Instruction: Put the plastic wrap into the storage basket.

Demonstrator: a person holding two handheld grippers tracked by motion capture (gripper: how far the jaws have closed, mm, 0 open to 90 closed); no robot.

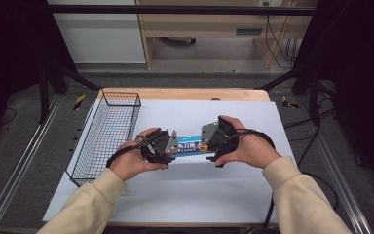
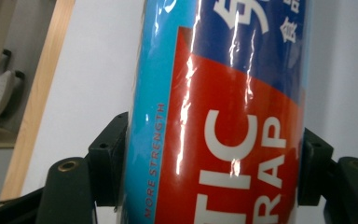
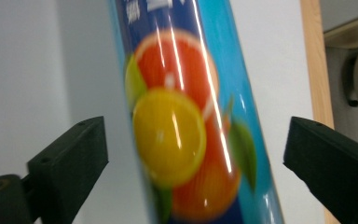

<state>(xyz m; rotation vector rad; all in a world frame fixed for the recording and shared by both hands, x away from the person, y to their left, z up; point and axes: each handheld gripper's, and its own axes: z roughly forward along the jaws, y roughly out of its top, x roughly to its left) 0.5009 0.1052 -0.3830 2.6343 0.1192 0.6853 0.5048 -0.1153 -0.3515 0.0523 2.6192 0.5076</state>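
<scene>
**Plastic wrap box held between two grippers over the table**

Plastic wrap box (image 1: 191,146), a long blue carton with red lettering and printed citrus fruit, spans the gap between a person's two hand-held grippers above the white table (image 1: 185,195); its long axis runs from one gripper to the other, straight out ahead of each pair of jaws. The left gripper (image 1: 163,148) has its jaws pressed flat against both sides of the box's end, clamping it; the right gripper (image 1: 213,141) sits at the opposite end with its jaws spread wide, the box passing between them with clear space on either side and touching neither. A wire basket (image 1: 108,136) stands just beyond the left gripper, on the side away from the box; that hand, already carrying the load, looks the nearer for any drop into it.
</scene>
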